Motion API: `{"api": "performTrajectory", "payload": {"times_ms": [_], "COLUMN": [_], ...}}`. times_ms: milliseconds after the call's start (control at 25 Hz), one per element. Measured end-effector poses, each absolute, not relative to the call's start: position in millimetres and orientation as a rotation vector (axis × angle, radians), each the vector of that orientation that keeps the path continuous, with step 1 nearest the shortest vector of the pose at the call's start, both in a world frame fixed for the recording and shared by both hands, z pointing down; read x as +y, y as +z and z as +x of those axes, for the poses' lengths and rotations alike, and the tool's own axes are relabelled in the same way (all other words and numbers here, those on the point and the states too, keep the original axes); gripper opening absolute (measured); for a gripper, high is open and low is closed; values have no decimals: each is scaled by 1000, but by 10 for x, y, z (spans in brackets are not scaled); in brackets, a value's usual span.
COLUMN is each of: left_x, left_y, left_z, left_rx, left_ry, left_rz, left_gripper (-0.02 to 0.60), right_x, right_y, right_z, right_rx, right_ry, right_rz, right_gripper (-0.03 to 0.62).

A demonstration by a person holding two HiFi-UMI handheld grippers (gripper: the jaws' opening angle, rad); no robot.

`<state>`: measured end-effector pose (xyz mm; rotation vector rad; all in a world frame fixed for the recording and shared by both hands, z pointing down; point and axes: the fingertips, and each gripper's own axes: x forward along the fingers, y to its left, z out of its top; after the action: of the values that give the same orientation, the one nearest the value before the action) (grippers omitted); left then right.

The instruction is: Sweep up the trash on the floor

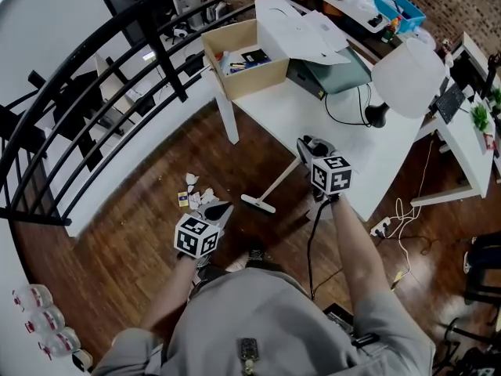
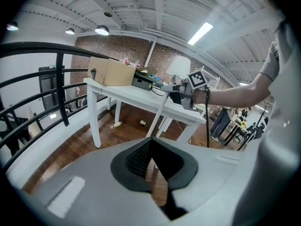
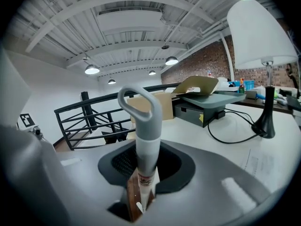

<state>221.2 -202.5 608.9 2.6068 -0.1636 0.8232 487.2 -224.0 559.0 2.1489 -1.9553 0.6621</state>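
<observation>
A small pile of crumpled white and yellow trash [image 1: 194, 194] lies on the dark wood floor, just ahead of my left gripper [image 1: 219, 208]. In the left gripper view this gripper [image 2: 151, 140] has its jaws together with nothing between them. My right gripper [image 1: 305, 146] is shut on the top of a white broom handle [image 1: 280, 180], which slants down to the broom head [image 1: 257, 204] on the floor right of the trash. The grey looped handle end [image 3: 143, 140] stands up between the right gripper's [image 3: 143, 173] pads. The left gripper view also shows the handle [image 2: 157, 114].
A white table [image 1: 313, 116] stands beyond the broom, carrying a cardboard box [image 1: 243, 57], a printer [image 1: 329, 69] and a lamp [image 1: 407, 77]. A black railing [image 1: 94, 69] curves along the left. A power strip with cables [image 1: 383, 225] lies at right. Bottles [image 1: 43, 319] stand at bottom left.
</observation>
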Motion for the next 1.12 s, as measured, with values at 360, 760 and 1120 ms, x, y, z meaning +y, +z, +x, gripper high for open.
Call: {"api": "performTrajectory", "payload": {"times_ms": [360,760,1120], "left_x": [-1963,-1999,-2407], "left_y": [6040,5899,5262], "left_z": [2221,2088,1623], "left_rx": [-150,-214,-449], "left_ry": [805,762,594], "left_rz": [2622,2655,2760], "left_gripper": [-9,-8,-8], "right_x": [-2183,-2114,-2472], "right_y": [5259,4213,4034], "right_z": [4893,4755,3540], "right_rx": [-1947,-1972,-2283], "right_ry": [519,122,173], "right_rz": [2191,2242,2039], "right_gripper": [153,250,68]}}
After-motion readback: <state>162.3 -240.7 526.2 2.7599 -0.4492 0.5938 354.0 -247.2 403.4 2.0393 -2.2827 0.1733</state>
